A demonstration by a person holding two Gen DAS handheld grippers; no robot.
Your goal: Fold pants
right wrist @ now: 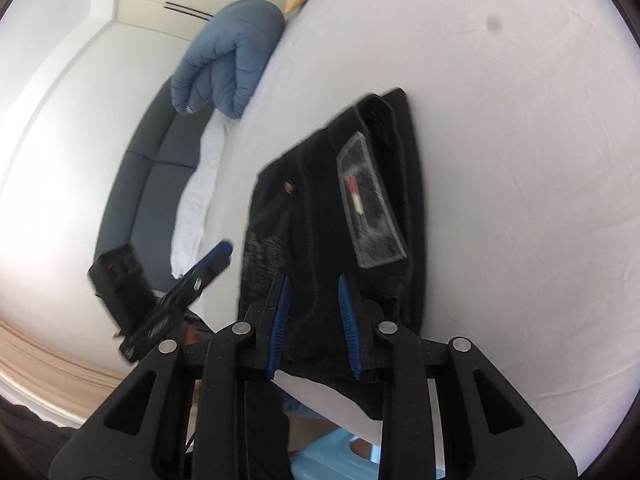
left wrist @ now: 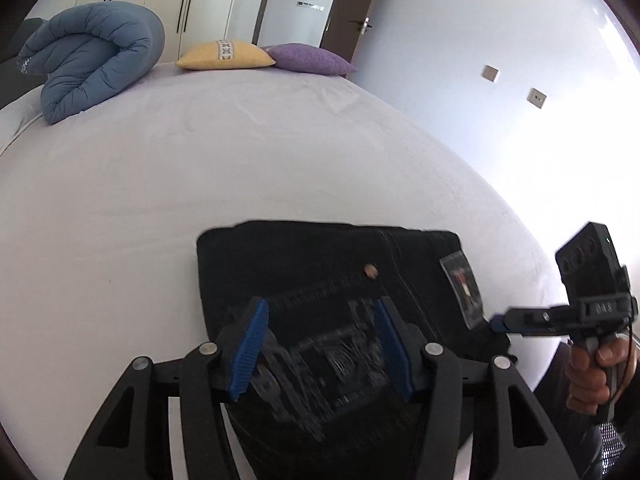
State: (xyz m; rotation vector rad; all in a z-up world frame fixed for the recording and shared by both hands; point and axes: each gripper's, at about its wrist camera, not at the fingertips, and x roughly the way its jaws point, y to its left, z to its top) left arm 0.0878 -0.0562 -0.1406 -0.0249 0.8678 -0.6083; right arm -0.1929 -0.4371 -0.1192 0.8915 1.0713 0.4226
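Note:
Black pants [left wrist: 320, 276] lie folded into a compact rectangle on the white bed [left wrist: 200, 168], with a button and a grey label showing. In the left wrist view my left gripper [left wrist: 324, 344] hangs open just above the near part of the pants, its blue pads apart. My right gripper [left wrist: 500, 322] shows at the right edge of the pants, held by a hand. In the right wrist view the right gripper [right wrist: 314, 320] is open over the near edge of the pants [right wrist: 332, 208], which hangs past the bed edge. The left gripper [right wrist: 216, 256] shows at the left.
A rolled blue duvet [left wrist: 96, 56] lies at the far left of the bed. A yellow pillow [left wrist: 224, 55] and a purple pillow [left wrist: 308, 58] sit at the far end. A dark sofa [right wrist: 152, 160] stands beside the bed. A light blue stool [right wrist: 332, 456] is below the bed edge.

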